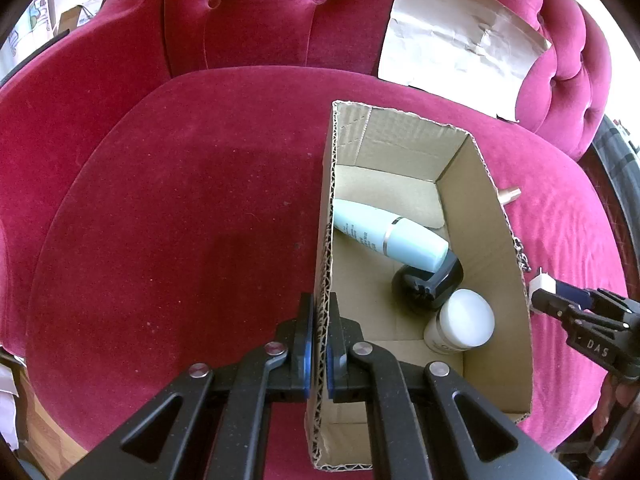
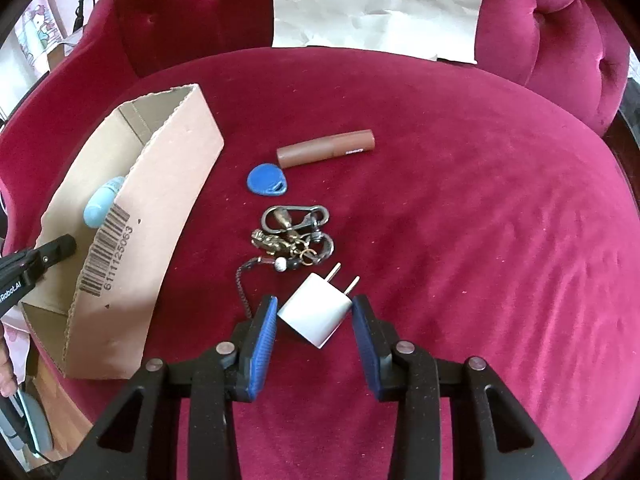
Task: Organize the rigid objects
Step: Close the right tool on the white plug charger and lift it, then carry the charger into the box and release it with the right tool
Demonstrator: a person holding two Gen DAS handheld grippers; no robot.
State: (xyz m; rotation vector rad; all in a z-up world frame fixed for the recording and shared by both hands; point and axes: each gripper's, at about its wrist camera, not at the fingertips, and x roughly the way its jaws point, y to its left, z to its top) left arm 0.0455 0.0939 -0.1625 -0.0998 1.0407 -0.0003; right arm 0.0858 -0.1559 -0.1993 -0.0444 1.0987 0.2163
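The box wall (image 1: 326, 280) is clamped by the left gripper (image 1: 319, 344). The white charger (image 2: 316, 310) is bracketed, seemingly touched, by the right gripper (image 2: 314, 320); squarer pinching is advised. Beyond lie keys (image 2: 294, 236).

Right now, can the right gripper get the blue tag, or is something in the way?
Probably not yet. The right gripper has its pads against the white charger, so it's busy. The blue tag lies bare on the cushion beyond the keychain, nothing covering it, so once the charger is dropped it looks reachable from above.
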